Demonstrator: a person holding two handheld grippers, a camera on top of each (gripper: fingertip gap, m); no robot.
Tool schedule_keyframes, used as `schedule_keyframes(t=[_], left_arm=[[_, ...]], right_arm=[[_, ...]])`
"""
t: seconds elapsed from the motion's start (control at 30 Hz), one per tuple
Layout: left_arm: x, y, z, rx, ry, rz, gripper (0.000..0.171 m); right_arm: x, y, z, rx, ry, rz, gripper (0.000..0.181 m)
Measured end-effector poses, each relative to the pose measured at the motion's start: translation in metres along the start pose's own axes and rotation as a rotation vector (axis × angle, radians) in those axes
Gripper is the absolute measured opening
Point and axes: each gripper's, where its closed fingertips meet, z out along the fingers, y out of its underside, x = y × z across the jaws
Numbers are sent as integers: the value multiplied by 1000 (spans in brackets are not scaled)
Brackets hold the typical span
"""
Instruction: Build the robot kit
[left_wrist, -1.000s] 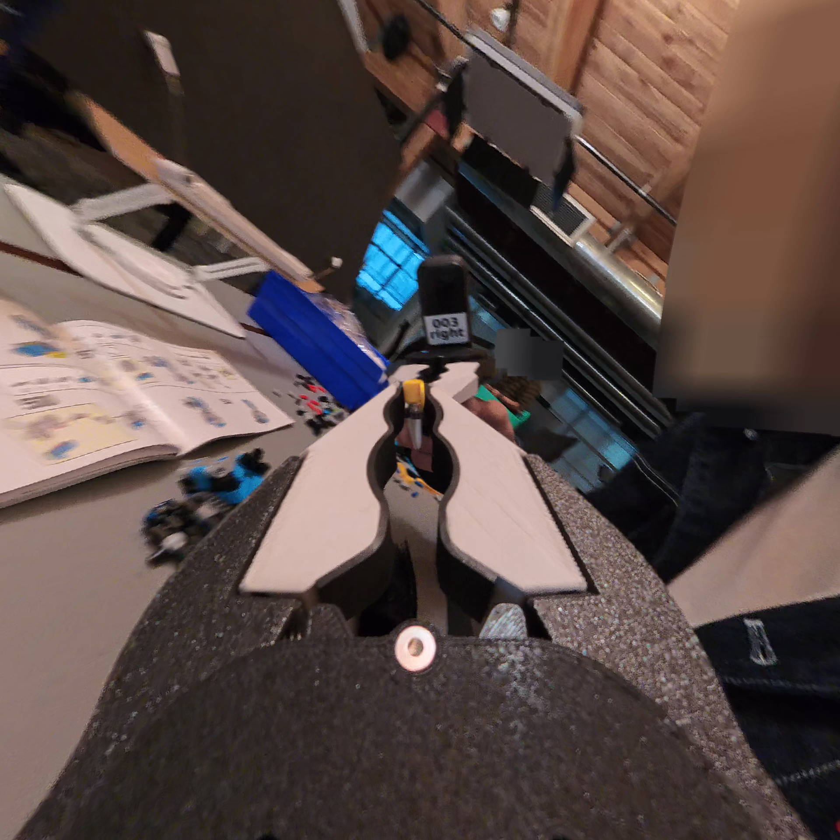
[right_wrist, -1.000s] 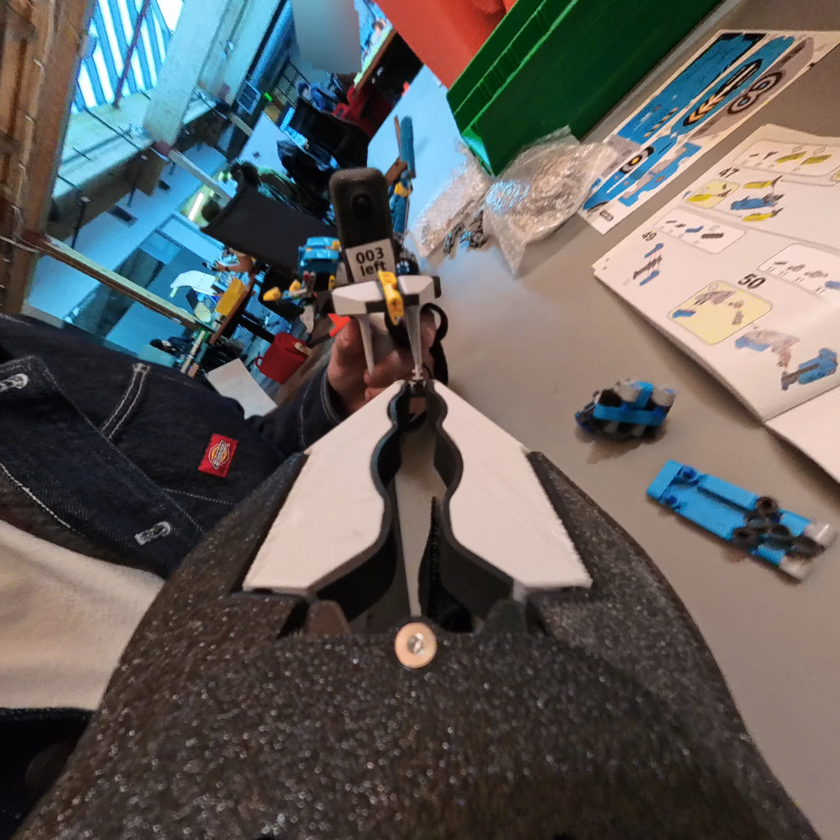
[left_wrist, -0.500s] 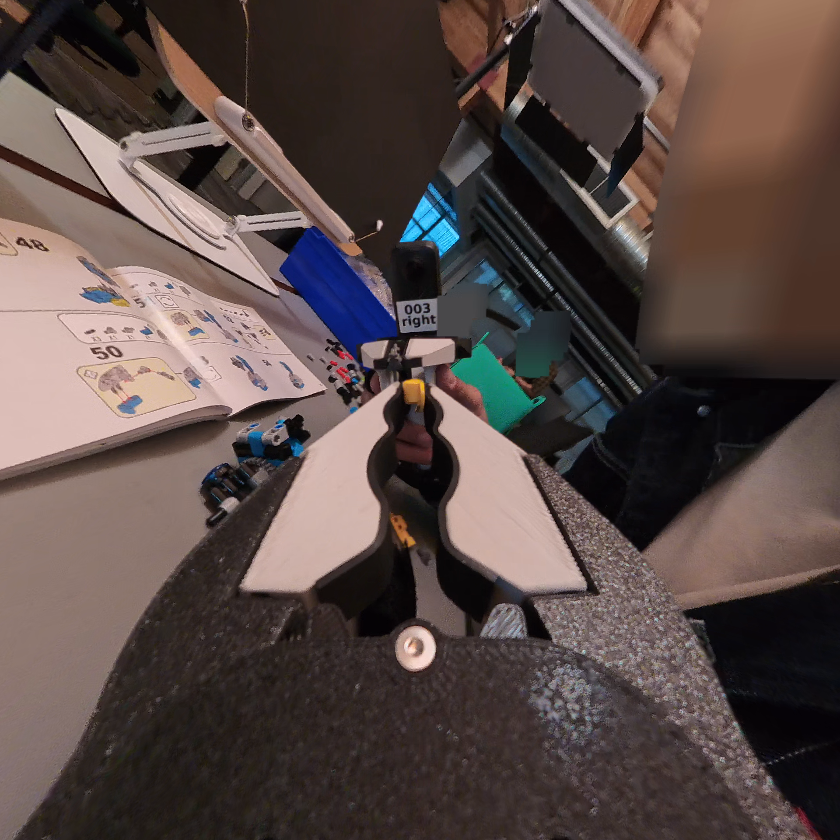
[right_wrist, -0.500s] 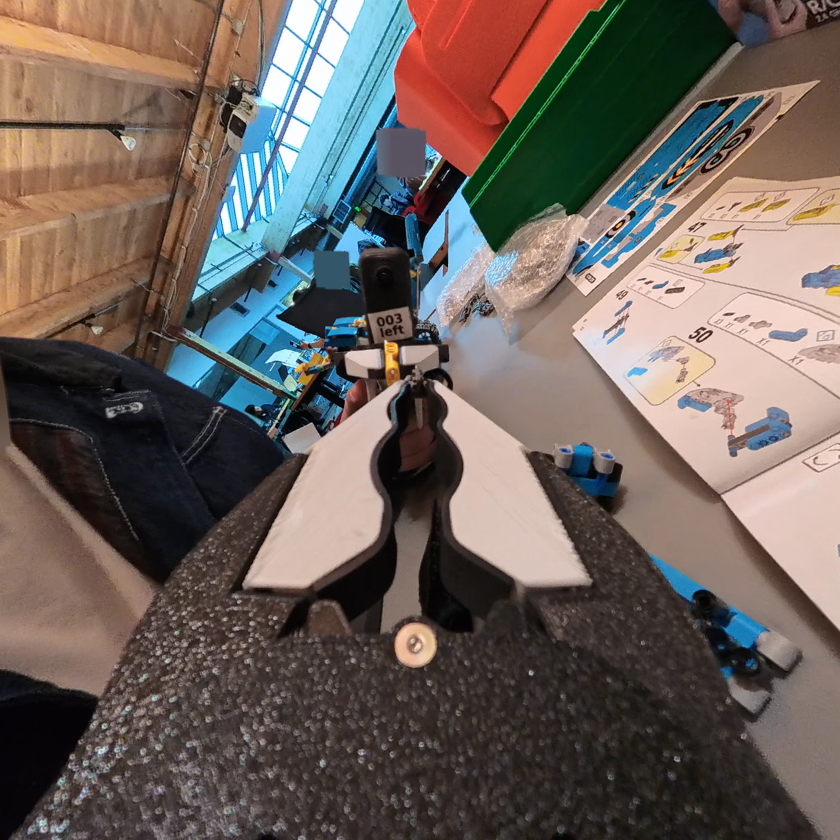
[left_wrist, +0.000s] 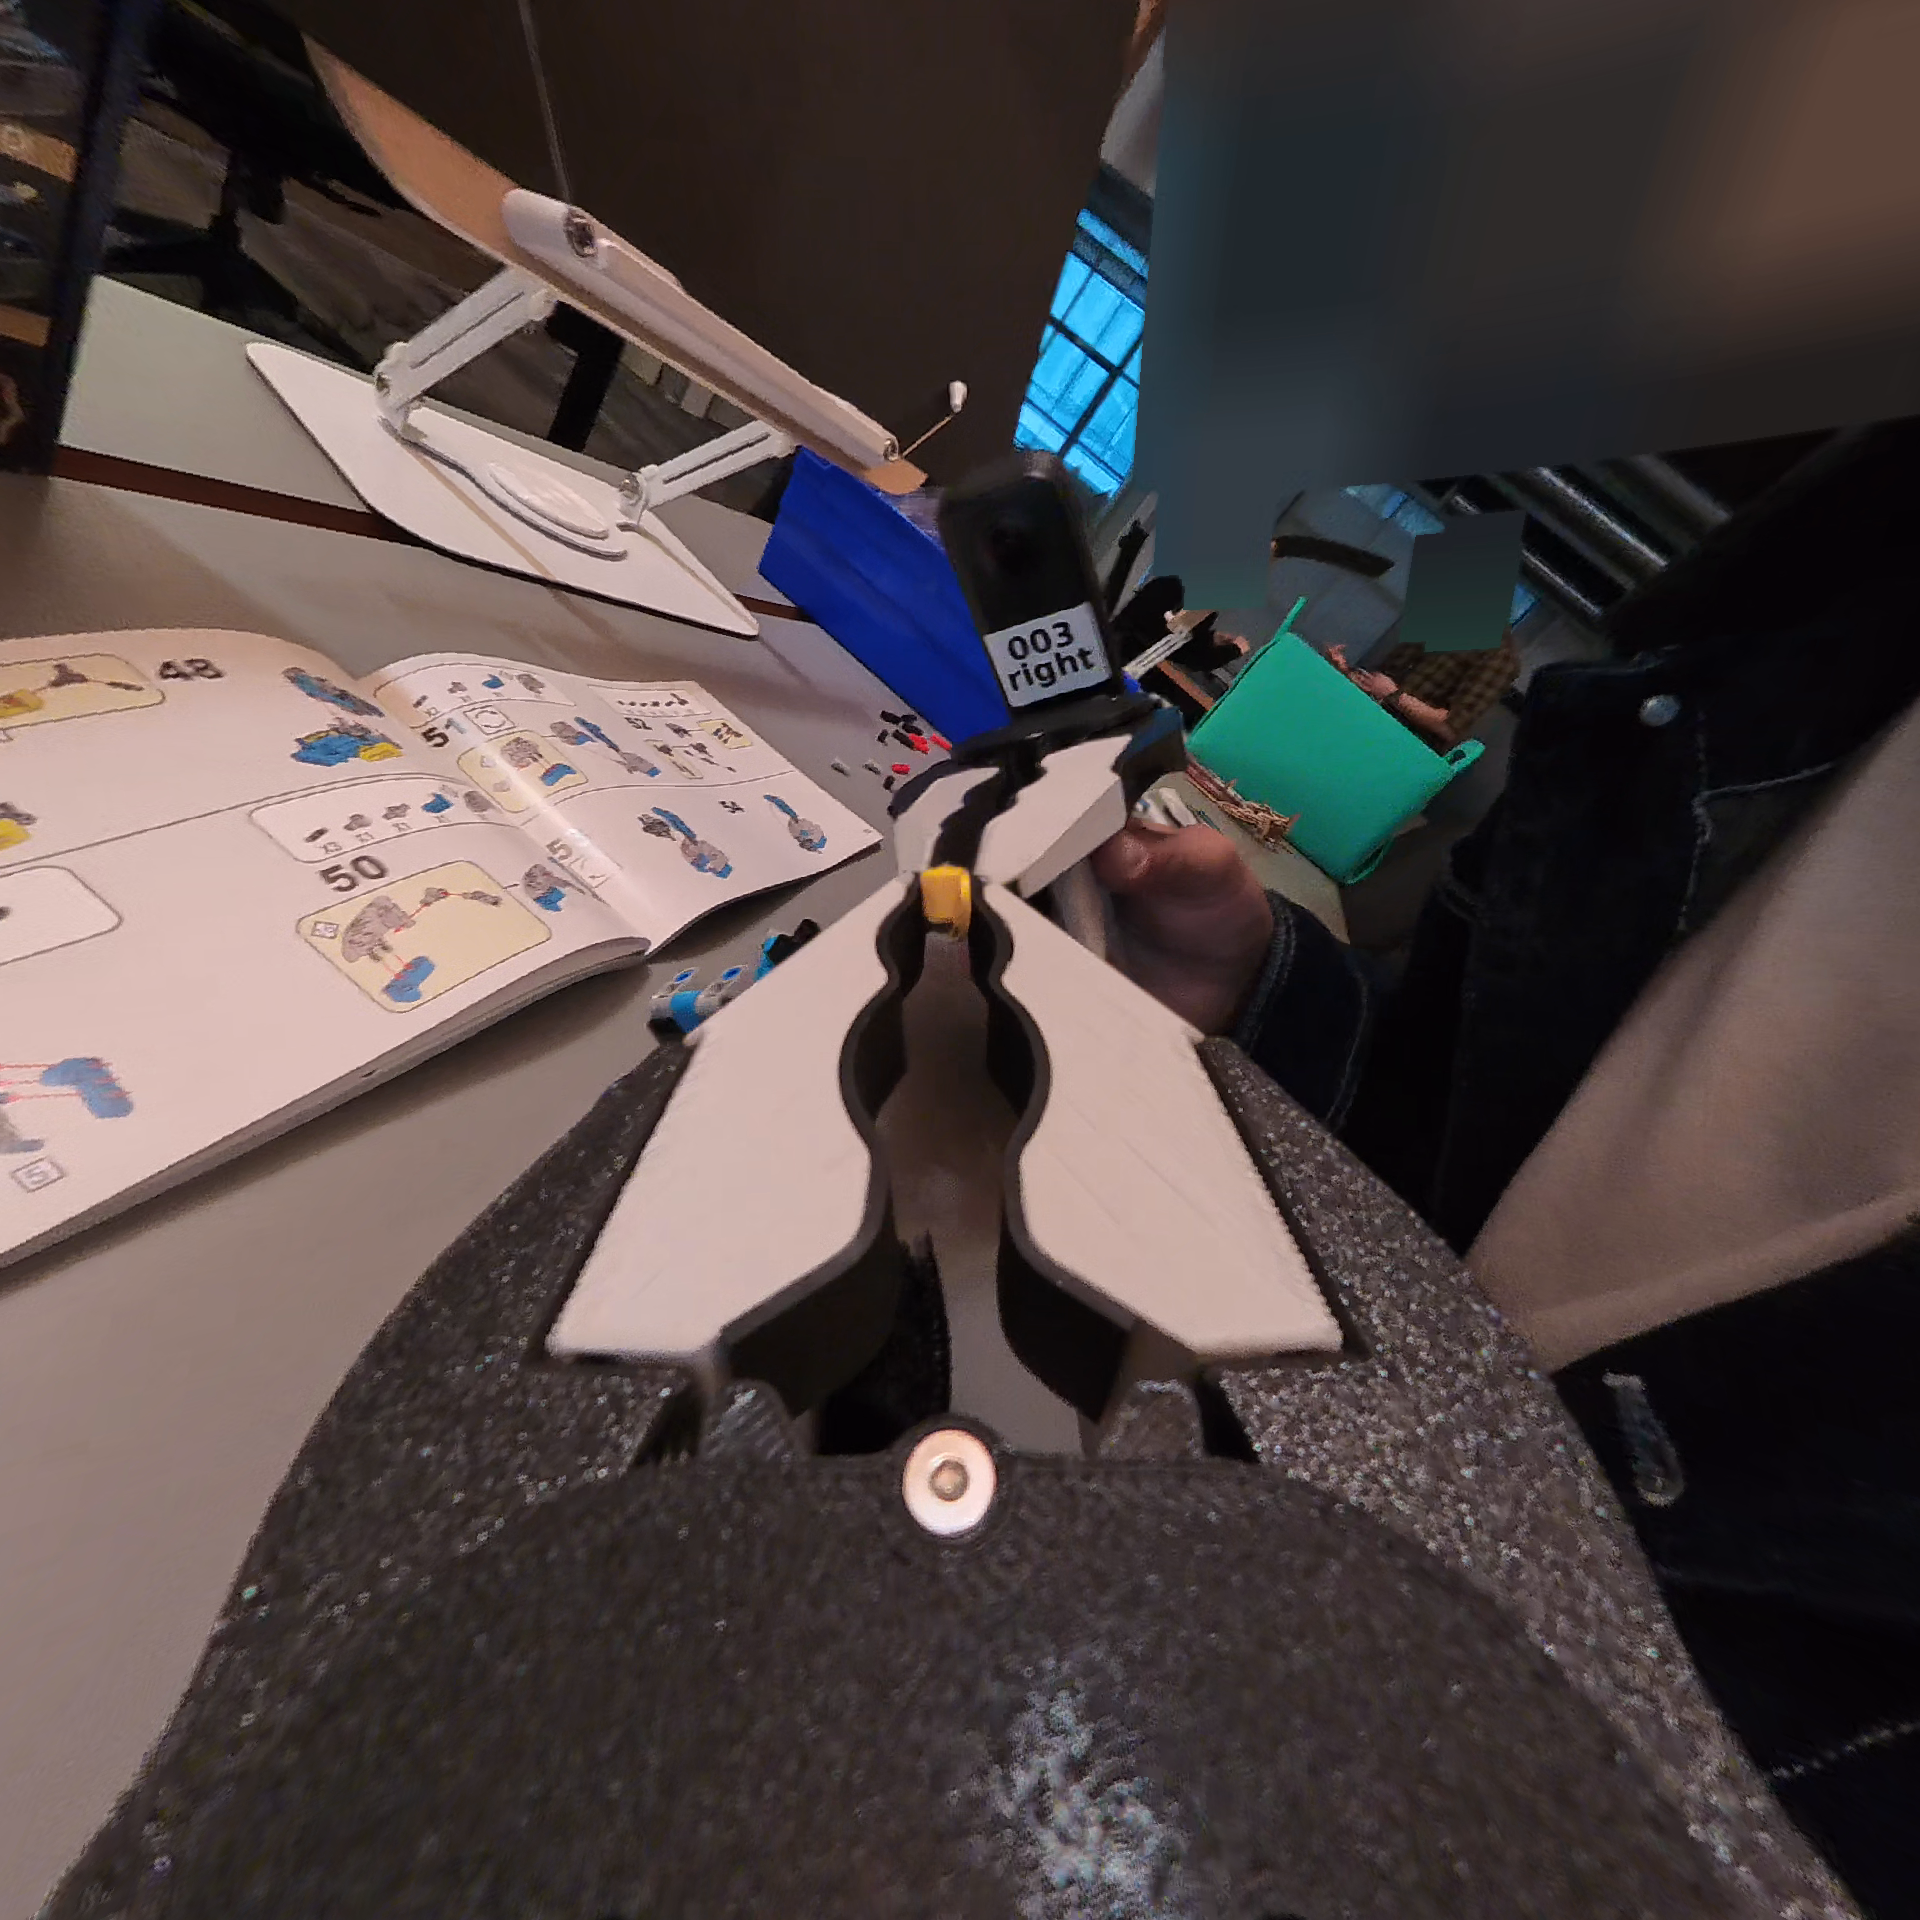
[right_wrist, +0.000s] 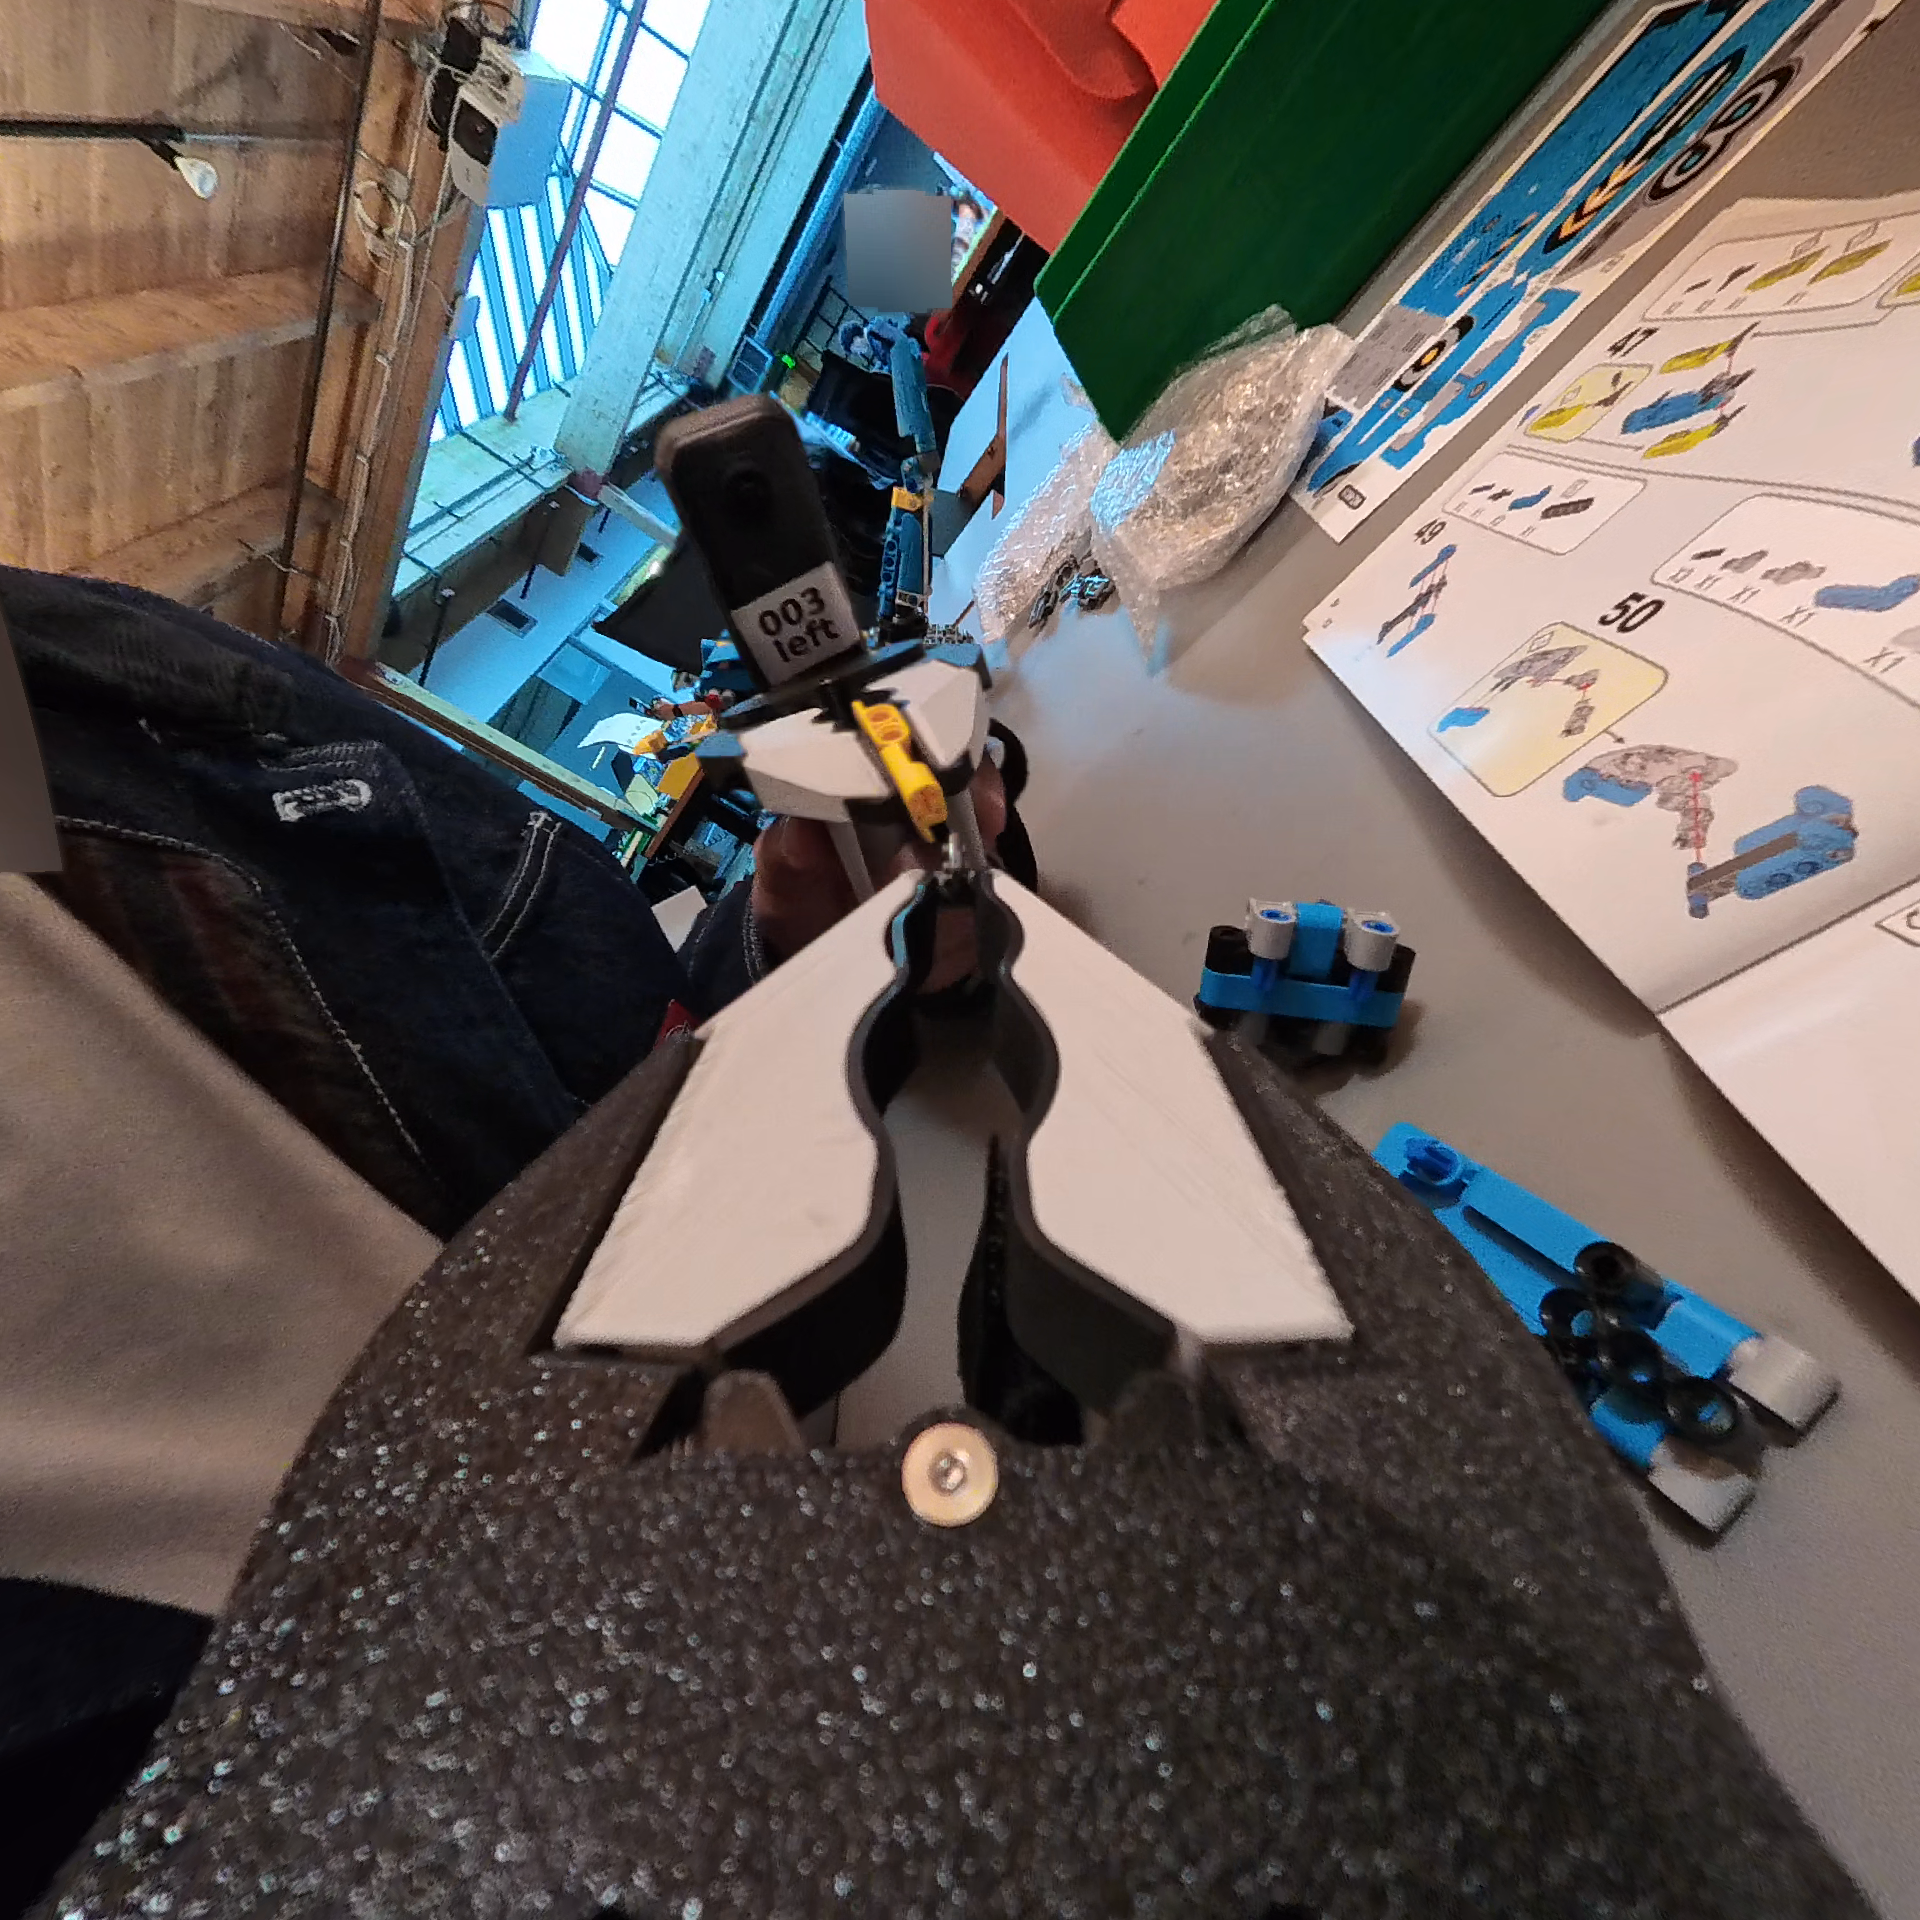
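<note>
My left gripper (left_wrist: 943, 902) is shut on a small yellow connector piece (left_wrist: 945, 894). In the right wrist view the left gripper (right_wrist: 896, 764) faces me with the yellow piece (right_wrist: 902, 774) between its fingers, and a thin grey axle (right_wrist: 964, 836) sticks out of it. My right gripper (right_wrist: 951, 885) is shut on the free end of that axle. The two grippers meet tip to tip above the grey table (right_wrist: 1174, 748). The right gripper (left_wrist: 977, 842) shows just beyond the yellow piece in the left wrist view, with a hand behind it.
An open instruction booklet (right_wrist: 1662, 675) lies on the table. A small blue assembly (right_wrist: 1309, 977) and a blue plate with black rings (right_wrist: 1590, 1309) lie beside it. Plastic bags (right_wrist: 1195, 488), green (right_wrist: 1299, 156) and orange (right_wrist: 997, 83) bins, a blue bin (left_wrist: 883, 603) and a white stand (left_wrist: 520, 468) stand behind. The grippers are tip to tip, or close to it.
Both grippers have tilted and drawn closer together, each looming larger in the other's view. Both stay shut, the left on the yellow piece, the right at the axle.
</note>
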Motion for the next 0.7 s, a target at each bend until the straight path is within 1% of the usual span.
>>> schedule_keyframes(t=[0.1, 0.5, 0.6, 0.7], left_arm=[[6, 0, 2, 5, 46, -25, 7], [9, -3, 1, 22, 72, -49, 7], [8, -12, -5, 82, 118, -132, 7], [13, -30, -16, 197, 235, -263, 7]], right_arm=[[1, 1, -1, -6, 6, -5, 6], [-2, 3, 1, -16, -3, -6, 6], [-2, 1, 0, -14, 3, -6, 6], [-10, -8, -1, 18, -31, 26, 6]])
